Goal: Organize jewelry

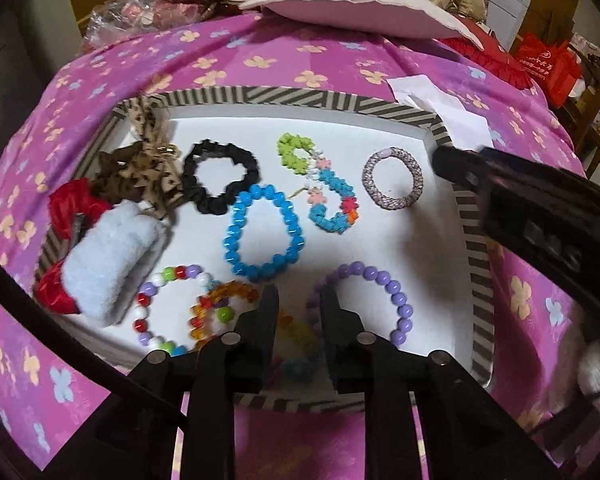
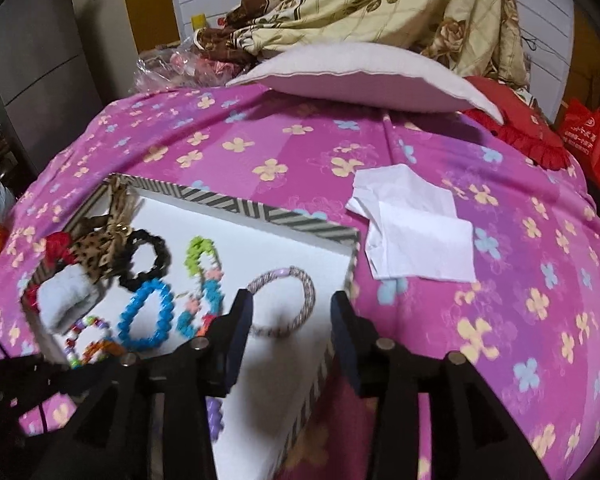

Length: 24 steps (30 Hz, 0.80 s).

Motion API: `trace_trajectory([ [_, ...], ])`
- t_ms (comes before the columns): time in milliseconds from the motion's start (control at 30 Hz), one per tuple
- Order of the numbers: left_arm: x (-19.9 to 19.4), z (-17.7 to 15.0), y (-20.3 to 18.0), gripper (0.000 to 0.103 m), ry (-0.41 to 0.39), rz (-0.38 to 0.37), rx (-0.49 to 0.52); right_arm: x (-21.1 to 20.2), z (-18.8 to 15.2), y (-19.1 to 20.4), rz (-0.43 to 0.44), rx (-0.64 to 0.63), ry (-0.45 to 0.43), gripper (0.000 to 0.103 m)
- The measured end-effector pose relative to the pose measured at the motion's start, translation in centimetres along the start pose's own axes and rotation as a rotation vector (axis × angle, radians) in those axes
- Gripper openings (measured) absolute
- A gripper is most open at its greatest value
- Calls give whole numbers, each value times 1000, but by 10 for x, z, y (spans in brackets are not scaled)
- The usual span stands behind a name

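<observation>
On the white floor of the striped tray [image 1: 308, 96], lying on a bed, the jewelry is being kept loose: a blue bead bracelet [image 1: 260, 232] at the centre, a black scrunchie [image 1: 220, 176] at eleven o'clock from it, a flower-bead strand [image 1: 320, 184] at one o'clock, a woven band [image 1: 392, 180] at two o'clock, a purple bead bracelet [image 1: 384, 300] at five o'clock, and mixed bead bracelets [image 1: 168, 312] at seven o'clock. Nothing is being gripped: the left claw [image 1: 300, 300] is being held partly open over the tray's near edge, and the right claw [image 2: 290, 304] partly open, empty, near the woven band. The sorting is judged barely begun; most pieces are waiting untouched. Beyond the tray, a white tissue [image 2: 416, 232] and a pillow [image 2: 360, 76] are being carried by the pink flowered bedspread [image 2: 500, 280], with a rumpled quilt behind.
</observation>
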<state>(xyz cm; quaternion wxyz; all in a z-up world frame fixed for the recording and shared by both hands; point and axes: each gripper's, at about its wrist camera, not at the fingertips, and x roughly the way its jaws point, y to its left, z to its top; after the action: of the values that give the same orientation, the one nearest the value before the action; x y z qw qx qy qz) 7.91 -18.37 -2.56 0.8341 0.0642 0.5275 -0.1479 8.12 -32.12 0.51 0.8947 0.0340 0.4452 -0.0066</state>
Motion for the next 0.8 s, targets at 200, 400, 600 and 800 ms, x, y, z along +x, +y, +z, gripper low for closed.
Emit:
trace_trajectory([
  [200,-20,-13,15,42,-33,27,-12,-27,-25,2,10,23,-13,52],
  [400,-39,-30,24,42,-55,45,-13,-48,-50,15,28,40,-17,56],
  [600,-59,-47,40,42,-87,57,-45,-65,-69,32,50,58,-37,58],
  [800,-77,-57,59,42,-118,75,-92,-81,-80,54,64,54,-58,60],
])
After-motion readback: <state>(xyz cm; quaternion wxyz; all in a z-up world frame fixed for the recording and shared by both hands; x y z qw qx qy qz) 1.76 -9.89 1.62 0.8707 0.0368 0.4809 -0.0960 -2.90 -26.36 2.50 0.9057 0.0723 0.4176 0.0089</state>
